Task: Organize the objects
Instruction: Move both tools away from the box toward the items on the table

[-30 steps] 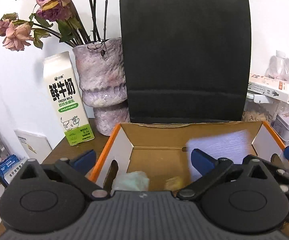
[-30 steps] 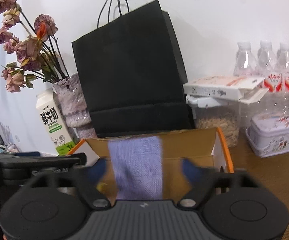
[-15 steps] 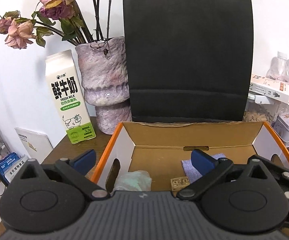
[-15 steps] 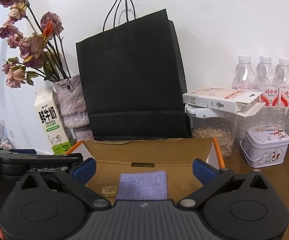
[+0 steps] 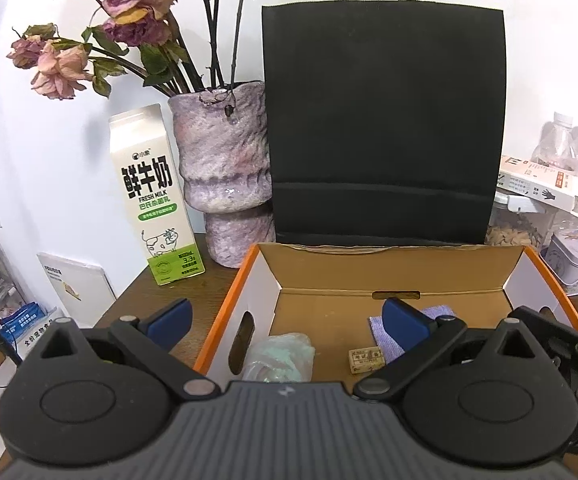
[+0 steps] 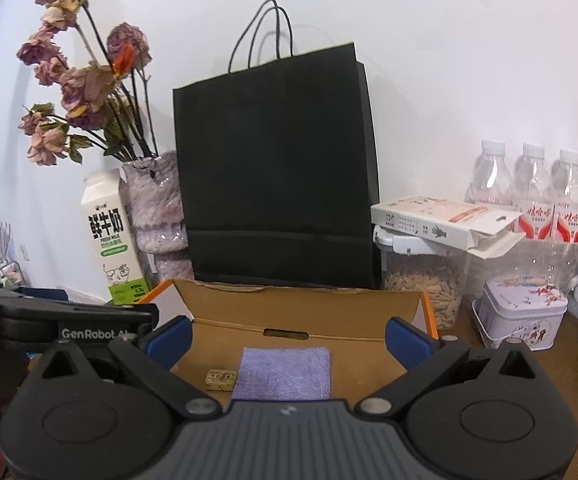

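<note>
A black paper bag [image 6: 277, 172] stands upright against the wall, directly behind an open cardboard box [image 6: 305, 308] with orange edges. To the bag's left, a mottled purple vase [image 5: 223, 160] holds dried roses [image 5: 129, 8], with a milk carton [image 5: 153, 196] beside it. To the bag's right, a clear canister [image 6: 425, 284] holds pale seeds and bears a flat white carton [image 6: 441, 224] on its lid; three water bottles [image 6: 529, 196] and a printed tin [image 6: 521, 312] stand nearby. On the box floor lie a purple cloth [image 6: 283, 374], flat, a small tan block [image 6: 220, 379] just beside its left edge, and a pale green bundle [image 5: 281, 356] near the left wall. The right gripper [image 6: 287, 338] is spread wide with nothing in its grasp, its jaws having just been opening, with the cloth lying below and between them. The left gripper [image 5: 285, 316] is likewise wide open and empty, straddling the box's left wall.
</note>
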Demonstrator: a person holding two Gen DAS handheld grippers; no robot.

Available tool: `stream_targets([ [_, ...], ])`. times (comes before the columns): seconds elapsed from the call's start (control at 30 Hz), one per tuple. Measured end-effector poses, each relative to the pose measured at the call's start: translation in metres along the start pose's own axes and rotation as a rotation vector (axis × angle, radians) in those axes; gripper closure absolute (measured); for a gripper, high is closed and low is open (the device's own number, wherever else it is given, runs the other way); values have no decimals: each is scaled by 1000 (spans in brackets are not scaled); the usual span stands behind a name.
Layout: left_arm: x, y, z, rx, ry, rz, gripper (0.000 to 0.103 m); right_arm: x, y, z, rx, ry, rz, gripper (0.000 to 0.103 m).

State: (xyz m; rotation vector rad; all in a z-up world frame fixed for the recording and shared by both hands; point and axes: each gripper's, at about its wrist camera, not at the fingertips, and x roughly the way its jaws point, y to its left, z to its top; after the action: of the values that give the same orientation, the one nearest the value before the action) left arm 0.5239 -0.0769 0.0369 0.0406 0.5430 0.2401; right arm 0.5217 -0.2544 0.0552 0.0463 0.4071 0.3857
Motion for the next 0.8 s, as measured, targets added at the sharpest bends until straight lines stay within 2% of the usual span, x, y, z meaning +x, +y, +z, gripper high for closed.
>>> stream_targets([
  [0.33,-30,7,-5,-1,-18,-3,0,-37,5,2,-36,-42,15,0],
  [0.8,-90,21,-25,5,-37,-24,0,-102,26,-13,-97,-78,19,0],
])
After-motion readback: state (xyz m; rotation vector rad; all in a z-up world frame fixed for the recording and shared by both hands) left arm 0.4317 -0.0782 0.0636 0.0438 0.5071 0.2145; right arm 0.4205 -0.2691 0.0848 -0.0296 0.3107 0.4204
